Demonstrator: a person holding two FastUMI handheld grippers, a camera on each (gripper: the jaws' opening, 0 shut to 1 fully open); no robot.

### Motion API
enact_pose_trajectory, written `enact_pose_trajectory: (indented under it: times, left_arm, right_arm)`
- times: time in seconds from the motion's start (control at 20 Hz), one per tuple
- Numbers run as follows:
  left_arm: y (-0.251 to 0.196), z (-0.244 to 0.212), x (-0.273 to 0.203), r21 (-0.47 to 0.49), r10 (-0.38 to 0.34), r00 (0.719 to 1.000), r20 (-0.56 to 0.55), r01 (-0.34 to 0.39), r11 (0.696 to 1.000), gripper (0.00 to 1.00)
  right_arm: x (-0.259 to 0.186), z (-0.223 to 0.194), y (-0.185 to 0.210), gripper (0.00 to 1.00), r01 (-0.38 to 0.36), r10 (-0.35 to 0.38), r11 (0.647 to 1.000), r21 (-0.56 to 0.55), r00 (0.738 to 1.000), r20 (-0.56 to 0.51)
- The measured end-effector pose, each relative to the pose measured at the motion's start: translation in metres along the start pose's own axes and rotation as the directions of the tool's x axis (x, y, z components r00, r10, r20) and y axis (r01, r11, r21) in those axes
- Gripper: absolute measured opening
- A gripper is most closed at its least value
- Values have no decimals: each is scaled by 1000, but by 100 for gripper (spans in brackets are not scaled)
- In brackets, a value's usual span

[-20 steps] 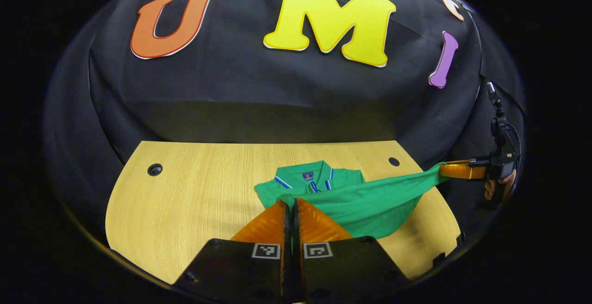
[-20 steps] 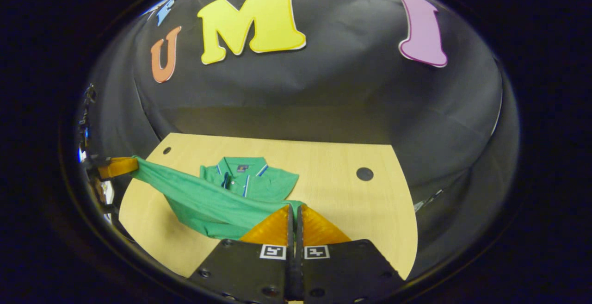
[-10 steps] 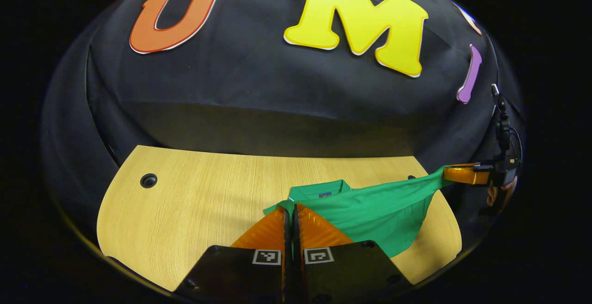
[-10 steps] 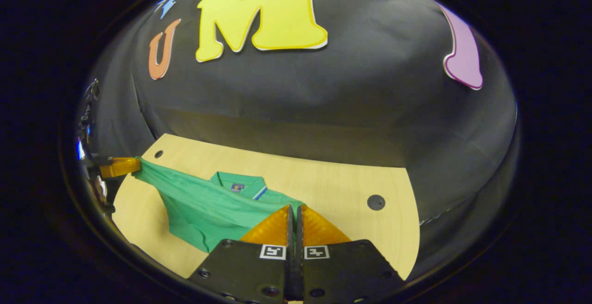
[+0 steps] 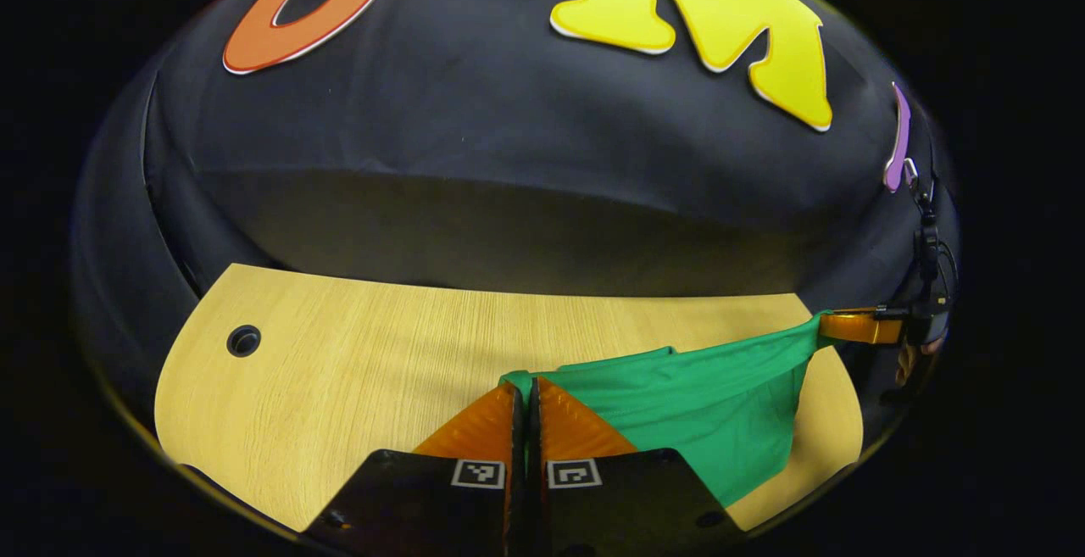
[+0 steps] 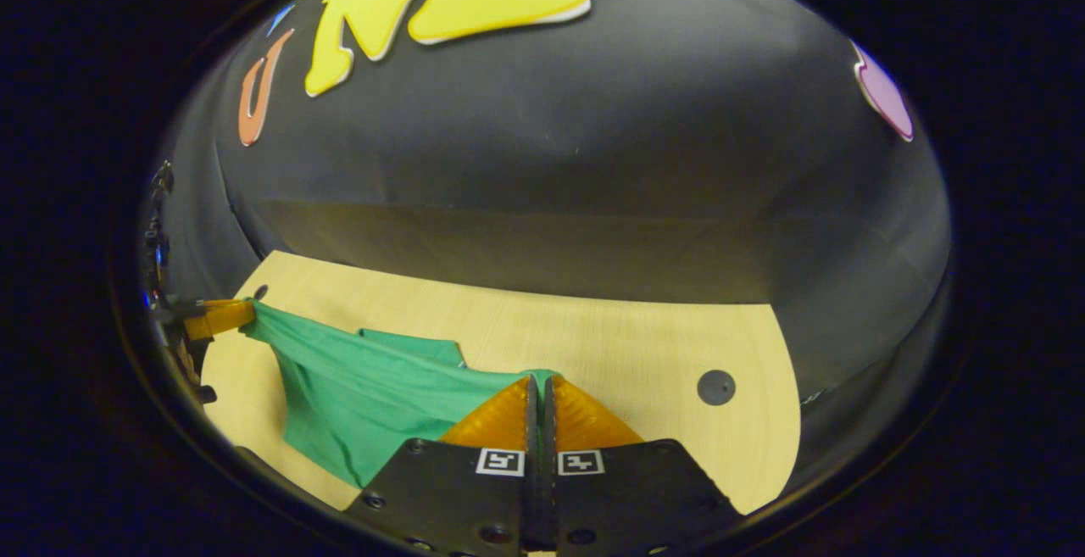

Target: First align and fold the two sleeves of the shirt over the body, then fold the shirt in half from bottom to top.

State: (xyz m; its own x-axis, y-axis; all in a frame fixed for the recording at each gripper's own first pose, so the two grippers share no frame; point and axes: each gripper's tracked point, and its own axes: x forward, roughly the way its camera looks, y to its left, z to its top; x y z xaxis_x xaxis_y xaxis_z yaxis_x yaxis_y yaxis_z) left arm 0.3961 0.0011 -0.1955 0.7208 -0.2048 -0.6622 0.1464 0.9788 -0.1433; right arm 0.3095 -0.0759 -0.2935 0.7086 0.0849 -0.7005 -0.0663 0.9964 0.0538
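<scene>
Both claws (image 5: 527, 381) (image 6: 538, 379) level, pinching lifted shirt (image 5: 695, 396) hem

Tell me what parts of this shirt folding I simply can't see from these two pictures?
- Collar and sleeves of the shirt: left gripper view, hidden behind the lifted green cloth.
- Fold line on the table: right gripper view, hidden under the hanging cloth.
- The hand holding the right gripper: left gripper view, cut off at the edge, too small.
</scene>
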Motion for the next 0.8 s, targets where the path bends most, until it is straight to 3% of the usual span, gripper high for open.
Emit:
enact_pose_trajectory:
  times: [0.05, 0.1, 0.35, 0.45, 0.5, 0.55, 0.6, 0.7, 0.75, 0.8]
  left_arm:
    - [2, -4, 9, 0, 7, 1000, -8, -7, 1000, 19]
    - [3, -8, 20, -3, 17, 1000, -11, -17, 1000, 6]
    - [10, -36, 53, 9, 69, 996, -62, -69, 998, 10]
    - [10, -41, 59, 9, 76, 994, -74, -75, 997, 13]
    - [9, -43, 57, 11, 84, 993, -87, -84, 996, 10]
    - [12, -42, 54, 12, 108, 990, -86, -107, 994, 44]
    - [17, -39, 49, 8, 130, 989, -76, -130, 992, 77]
    - [16, -26, 37, -9, 150, 988, -35, -150, 989, 100]
    - [16, -18, 30, -11, 154, 988, -14, -154, 988, 100]
    - [14, -6, 17, -6, 159, 987, 13, -159, 987, 100]
  right_arm:
    - [11, -4, -1, 0, 7, -7, 1000, 1, 1000, -10]
    - [23, -7, -2, 0, 16, -16, 1000, 3, 1000, -15]
    - [64, -28, -3, 0, 54, -55, 998, -16, 996, -71]
    - [64, -33, -3, 1, 63, -63, 998, -11, 995, -74]
    - [62, -33, -3, 3, 62, -62, 998, -6, 996, -67]
    - [60, -34, -5, 6, 60, -60, 998, 1, 997, -57]
    - [53, -35, -6, 29, 66, -66, 998, 9, 996, -52]
    - [31, -30, -4, 76, 82, -82, 996, 22, 996, -22]
    - [24, -26, -10, 99, 97, -97, 995, 20, 995, -2]
    - [11, -18, -11, 97, 107, -108, 994, 20, 994, 28]
